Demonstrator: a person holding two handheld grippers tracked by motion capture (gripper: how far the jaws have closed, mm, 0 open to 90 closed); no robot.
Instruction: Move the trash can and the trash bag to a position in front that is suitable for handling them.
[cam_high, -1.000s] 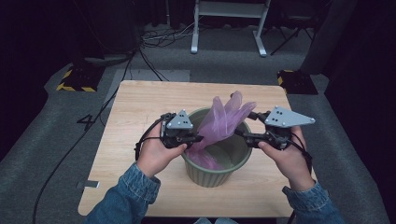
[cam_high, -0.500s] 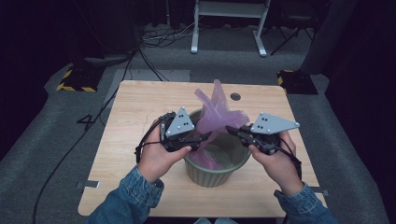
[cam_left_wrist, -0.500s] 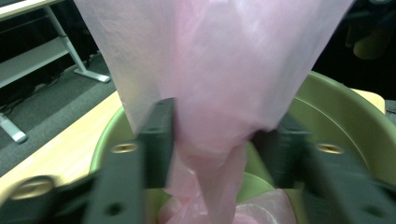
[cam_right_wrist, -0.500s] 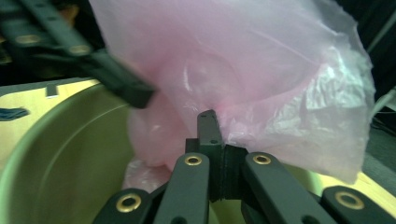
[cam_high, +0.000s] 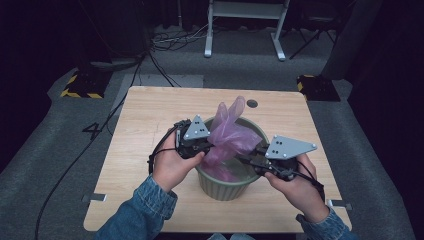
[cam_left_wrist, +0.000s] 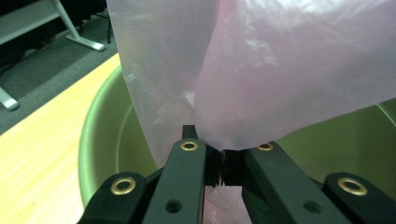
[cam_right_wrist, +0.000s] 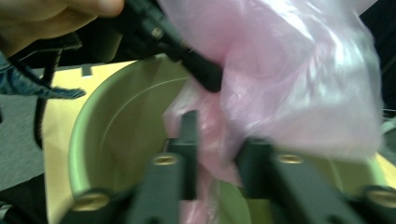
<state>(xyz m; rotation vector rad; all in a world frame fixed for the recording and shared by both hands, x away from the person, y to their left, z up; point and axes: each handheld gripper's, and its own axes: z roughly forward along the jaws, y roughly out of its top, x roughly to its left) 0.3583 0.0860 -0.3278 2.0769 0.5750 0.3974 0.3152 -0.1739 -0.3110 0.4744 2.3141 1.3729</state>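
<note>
bag: thin, soft, light, slippery; grab its edge | left gripper pinched bag | right gripper loose around bag

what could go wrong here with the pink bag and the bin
1. The left tool is shut on a small pinch of the pink bag; the thin film may tear or slip free if pulled hard.
2. The right tool looks open around the bag, so one side may drop back into the green bin.
3. Sideways pulling might tip the bin.
</note>
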